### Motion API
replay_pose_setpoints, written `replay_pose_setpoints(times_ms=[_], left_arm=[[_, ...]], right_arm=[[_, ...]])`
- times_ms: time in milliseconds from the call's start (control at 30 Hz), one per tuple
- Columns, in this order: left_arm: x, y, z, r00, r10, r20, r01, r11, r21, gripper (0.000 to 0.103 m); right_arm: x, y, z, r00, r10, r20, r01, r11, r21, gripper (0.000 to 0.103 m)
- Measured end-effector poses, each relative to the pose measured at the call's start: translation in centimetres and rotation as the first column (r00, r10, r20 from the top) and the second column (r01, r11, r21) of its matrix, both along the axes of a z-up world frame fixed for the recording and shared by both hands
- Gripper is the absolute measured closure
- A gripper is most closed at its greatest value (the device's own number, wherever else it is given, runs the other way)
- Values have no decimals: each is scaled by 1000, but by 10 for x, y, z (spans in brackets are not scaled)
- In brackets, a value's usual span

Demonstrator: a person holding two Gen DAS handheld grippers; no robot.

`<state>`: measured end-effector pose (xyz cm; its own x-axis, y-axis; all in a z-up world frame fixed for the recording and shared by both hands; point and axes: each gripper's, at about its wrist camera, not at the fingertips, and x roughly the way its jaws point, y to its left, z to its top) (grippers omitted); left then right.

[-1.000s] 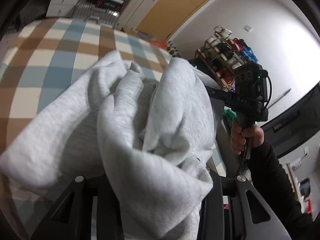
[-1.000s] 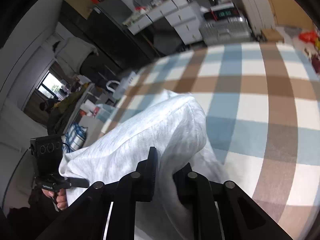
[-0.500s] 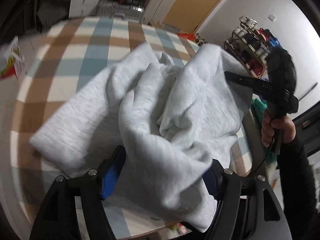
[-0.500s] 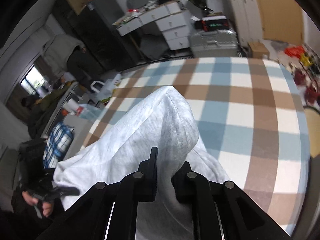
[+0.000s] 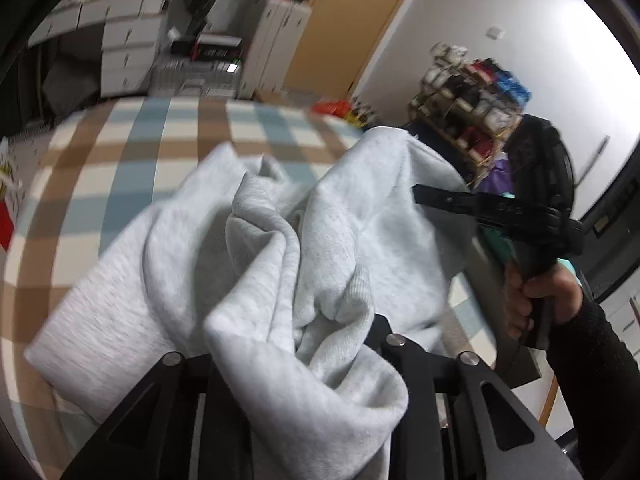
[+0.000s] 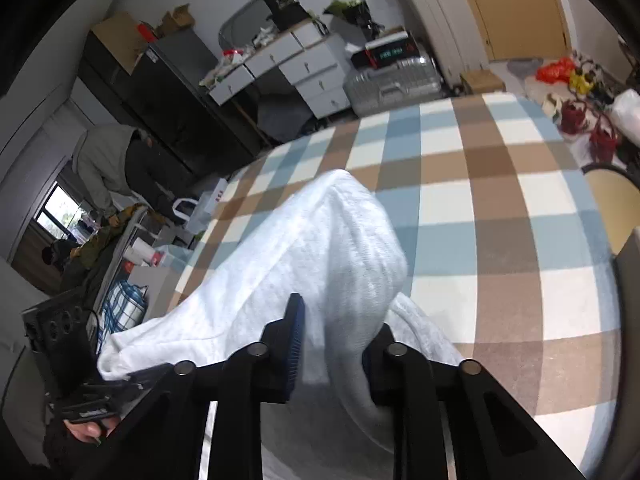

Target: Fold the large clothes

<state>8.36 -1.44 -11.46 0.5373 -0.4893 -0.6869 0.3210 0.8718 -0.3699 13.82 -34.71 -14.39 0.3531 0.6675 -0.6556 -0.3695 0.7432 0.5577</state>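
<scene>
Left fingers [image 5: 296, 356] reclosing on grey sweatshirt [image 5: 256, 264], right fingers [image 6: 334, 344] easing open around it.

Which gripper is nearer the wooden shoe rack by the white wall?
Right. The right gripper is just in front of the shoe rack; the left gripper sits farther back, holding the grey sweatshirt.

A table under a checked cloth [image 6: 496, 216] — blue, brown and cream squares — carries the work. On it lies a pale grey sweatshirt [image 5: 132, 292], its flat part spread over the near-left squares, the rest bunched and rising off the cloth; the far squares show bare.
</scene>
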Motion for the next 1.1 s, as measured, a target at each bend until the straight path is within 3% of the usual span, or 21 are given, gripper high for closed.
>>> replay_pose_setpoints(times_ms=[200,300,367,467,600,667,767,800,867,900,933,1067,1100], left_arm=[[-14,26,45,997,-8,76,13,997,-69,85],[0,64,53,998,-3,58,14,983,-184,85],[22,100,39,1000,28,-3,-28,964,-265,85],[53,144,-1,990,87,-115,-119,943,-311,85],[74,185,-59,959,179,-222,-249,903,-349,85],[81,194,-75,948,193,-253,-278,890,-360,85],[88,190,-78,948,212,-236,-282,905,-318,83],[88,184,-77,949,230,-215,-284,919,-273,80],[86,173,-71,956,244,-164,-273,943,-190,70],[85,172,-68,955,257,-147,-279,947,-158,57],[84,170,-67,947,291,-137,-308,944,-116,44],[77,176,-57,924,349,-153,-364,927,-84,41],[71,174,-50,921,360,-150,-372,926,-57,41]], right_arm=[[-14,14,60,983,44,178,-43,999,-10,89],[-5,32,82,975,64,212,-65,998,-3,90],[9,54,88,971,86,222,-82,996,-27,90],[39,95,78,979,114,167,-107,993,-53,91],[78,165,34,987,159,37,-152,977,-149,91],[92,201,0,984,179,-14,-176,949,-260,91],[105,230,-43,977,190,-97,-213,904,-371,91],[107,234,-51,975,189,-114,-219,896,-386,91],[110,237,-65,975,176,-137,-217,890,-402,90],[110,235,-70,975,172,-142,-216,885,-412,89],[109,234,-72,974,178,-138,-220,884,-412,89],[100,213,-45,986,150,-72,-166,917,-362,85],[93,201,-30,990,135,-29,-136,929,-345,79]])
